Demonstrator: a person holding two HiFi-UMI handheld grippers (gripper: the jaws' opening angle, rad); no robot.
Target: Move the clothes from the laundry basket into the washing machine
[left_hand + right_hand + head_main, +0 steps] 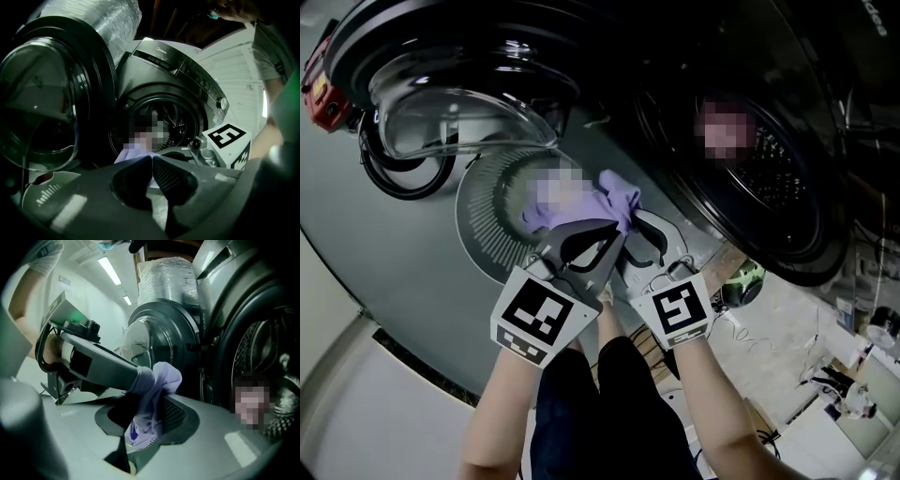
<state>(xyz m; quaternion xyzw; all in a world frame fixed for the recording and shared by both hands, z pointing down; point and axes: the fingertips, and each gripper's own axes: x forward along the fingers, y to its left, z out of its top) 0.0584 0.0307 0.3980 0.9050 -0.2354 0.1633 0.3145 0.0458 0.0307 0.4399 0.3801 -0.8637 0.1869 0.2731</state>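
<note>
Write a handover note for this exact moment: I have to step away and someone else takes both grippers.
Left gripper: shut on the lavender cloth.
Right gripper: shut on the same cloth, right beside the left one.
Things: the cloth hangs in the air in front of the washing machine. Its door is open and the drum is just ahead. The round slotted basket lies below the grippers; I cannot tell if it holds more clothes.
Done: this cloth is out of the basket.
Left: carry it into the drum, open both grippers, check the basket.
</note>
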